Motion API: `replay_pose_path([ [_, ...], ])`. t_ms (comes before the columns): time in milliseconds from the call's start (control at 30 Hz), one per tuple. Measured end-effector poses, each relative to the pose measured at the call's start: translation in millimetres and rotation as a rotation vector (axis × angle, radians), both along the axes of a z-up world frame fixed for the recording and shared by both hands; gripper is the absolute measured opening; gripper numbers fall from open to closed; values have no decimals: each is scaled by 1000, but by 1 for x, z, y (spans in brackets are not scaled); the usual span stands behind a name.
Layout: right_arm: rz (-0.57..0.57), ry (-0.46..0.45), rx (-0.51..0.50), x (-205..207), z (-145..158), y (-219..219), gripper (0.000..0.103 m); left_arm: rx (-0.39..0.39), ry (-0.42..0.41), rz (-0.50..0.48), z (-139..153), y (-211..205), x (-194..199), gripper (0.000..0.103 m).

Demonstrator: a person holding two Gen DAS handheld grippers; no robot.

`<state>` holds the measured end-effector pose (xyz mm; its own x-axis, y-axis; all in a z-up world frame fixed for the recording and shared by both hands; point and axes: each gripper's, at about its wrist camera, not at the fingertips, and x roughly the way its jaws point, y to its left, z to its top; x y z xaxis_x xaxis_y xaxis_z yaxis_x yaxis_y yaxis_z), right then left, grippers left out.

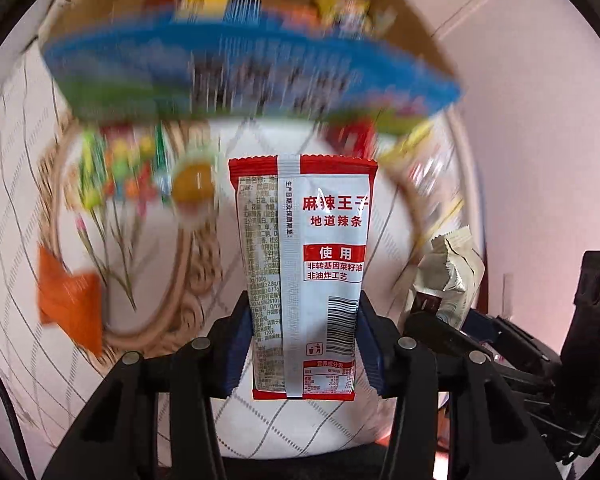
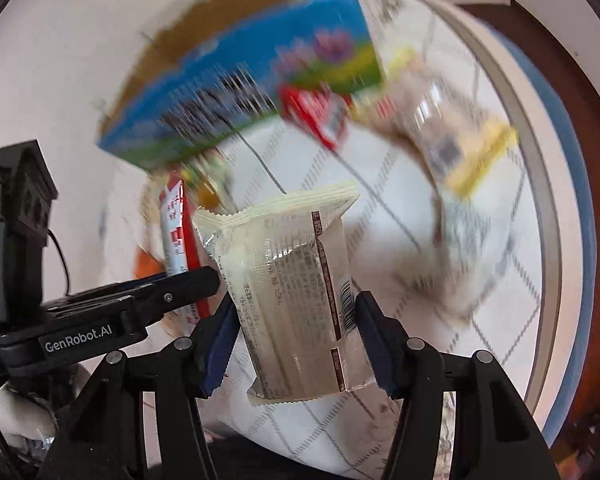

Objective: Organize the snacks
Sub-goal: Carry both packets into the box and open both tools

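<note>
Left gripper [image 1: 302, 344]: we clench the red packet [image 1: 304, 272], which stands upright between our blue pads [image 1: 240, 344], at 6 o'clock in the left view.
Right gripper [image 2: 296, 344]: we grip the cream packet [image 2: 296, 292], tilted slightly, pinched low on both sides.
Box [image 1: 252, 68]: blue, blurred, at 12 o'clock in the left view, with cardboard flaps and more snacks behind it.
Loose snacks: an orange packet [image 1: 68, 304] at 9 o'clock; a yellow-edged bag [image 2: 452, 136] at 2 o'clock in the right view.
Table [image 2: 400, 240]: round, with a white grid cloth.
</note>
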<state>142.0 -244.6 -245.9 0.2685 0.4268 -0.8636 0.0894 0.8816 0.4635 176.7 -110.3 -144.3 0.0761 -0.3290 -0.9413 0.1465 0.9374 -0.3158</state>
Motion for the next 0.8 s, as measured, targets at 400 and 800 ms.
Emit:
replay_pose_path([
  [400,-27,-237,-40,107,115,-10,61,39,-207,-11,97,-22,131,45],
  [800,-33,-166,-169,229,87,-4,61,112,42,12,-7,-37,256,45],
])
